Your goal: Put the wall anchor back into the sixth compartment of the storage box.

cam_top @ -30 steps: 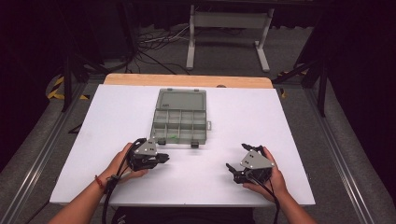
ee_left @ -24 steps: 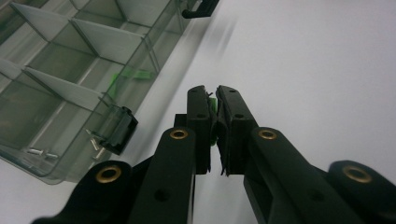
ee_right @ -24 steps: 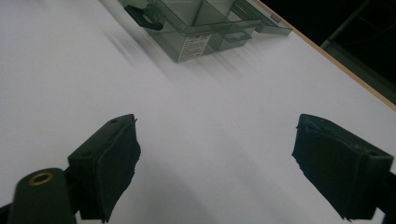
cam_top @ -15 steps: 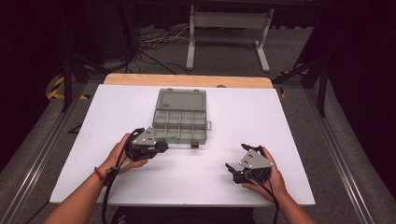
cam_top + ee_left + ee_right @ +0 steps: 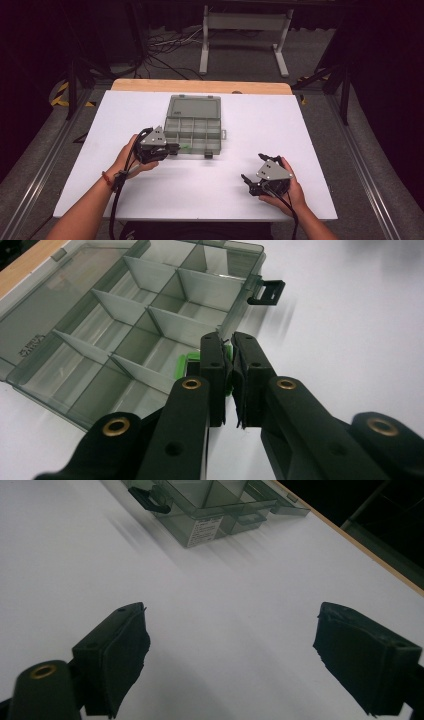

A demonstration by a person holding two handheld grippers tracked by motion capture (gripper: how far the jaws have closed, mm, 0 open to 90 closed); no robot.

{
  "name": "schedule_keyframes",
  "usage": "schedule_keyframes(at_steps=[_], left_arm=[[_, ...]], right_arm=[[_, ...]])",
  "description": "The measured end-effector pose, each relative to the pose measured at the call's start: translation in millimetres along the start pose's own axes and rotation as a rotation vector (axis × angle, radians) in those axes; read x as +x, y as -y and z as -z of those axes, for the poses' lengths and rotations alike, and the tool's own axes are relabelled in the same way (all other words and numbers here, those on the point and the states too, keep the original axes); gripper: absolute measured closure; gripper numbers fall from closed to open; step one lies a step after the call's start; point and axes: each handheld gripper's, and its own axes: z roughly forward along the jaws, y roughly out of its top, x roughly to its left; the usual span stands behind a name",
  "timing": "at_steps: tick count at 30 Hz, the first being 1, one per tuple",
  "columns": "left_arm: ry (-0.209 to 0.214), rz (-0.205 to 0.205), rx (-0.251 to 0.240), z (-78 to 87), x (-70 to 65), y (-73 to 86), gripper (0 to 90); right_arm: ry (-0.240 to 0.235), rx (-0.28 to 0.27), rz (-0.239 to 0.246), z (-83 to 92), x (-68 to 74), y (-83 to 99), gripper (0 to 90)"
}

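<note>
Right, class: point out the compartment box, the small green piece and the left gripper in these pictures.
compartment box (image 5: 194, 107), high view, on its open lid.
green piece (image 5: 187, 361), left gripper view, on its edge left of the jaws.
left gripper (image 5: 229, 352), left gripper view, midway between its fingertips.

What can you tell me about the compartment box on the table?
The compartment box is smoky grey see-through plastic, lying open and flat on the white table. Its lid is folded back flat toward the far edge. Thin dividers split the tray into many small compartments, and the ones in view look empty except for a small green piece near the front wall. Black latches hang off the front edge. The left gripper, jaws shut, reaches over that front wall by the green piece.
</note>
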Motion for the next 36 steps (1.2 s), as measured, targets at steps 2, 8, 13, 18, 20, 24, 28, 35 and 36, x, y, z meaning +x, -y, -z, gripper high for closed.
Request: schedule_keyframes(at_steps=[2,8,13,18,20,24,28,35,36], left_arm=[[-0.003,0.002,-0.001,-1.5,1.1,-2.2,84.6],[-0.017,0.008,-0.003,-3.6,7.4,-7.0,84.6],[-0.027,0.007,-0.005,-8.2,11.0,-10.6,84.6],[-0.023,0.002,0.007,-14.0,13.2,-13.8,84.6],[-0.027,0.004,0.002,-14.9,13.4,-14.7,84.6],[-0.027,0.011,-0.007,-15.9,15.6,-15.9,84.6],[-0.029,0.011,-0.002,-18.7,17.3,-16.6,84.6],[-0.034,0.011,0.003,-23.3,19.1,-19.4,84.6],[-0.030,0.014,0.007,-25.4,19.8,-19.5,84.6]], right_arm=[[-0.001,0.002,-0.001,-0.2,0.2,0.0,14.4],[-0.002,0.002,0.002,0.0,0.4,0.0,14.4],[-0.003,0.004,0.004,-0.2,0.3,0.1,14.4],[-0.005,0.005,0.007,-0.3,0.5,0.3,14.4],[-0.005,0.005,0.006,-0.3,0.4,0.4,14.4],[-0.005,0.005,0.004,-0.4,-0.2,0.5,14.4],[-0.005,0.004,0.006,-0.1,0.1,0.4,14.4],[-0.006,0.005,0.005,-0.5,0.0,0.3,14.4],[-0.006,0.005,0.006,-0.3,0.1,0.3,14.4]])
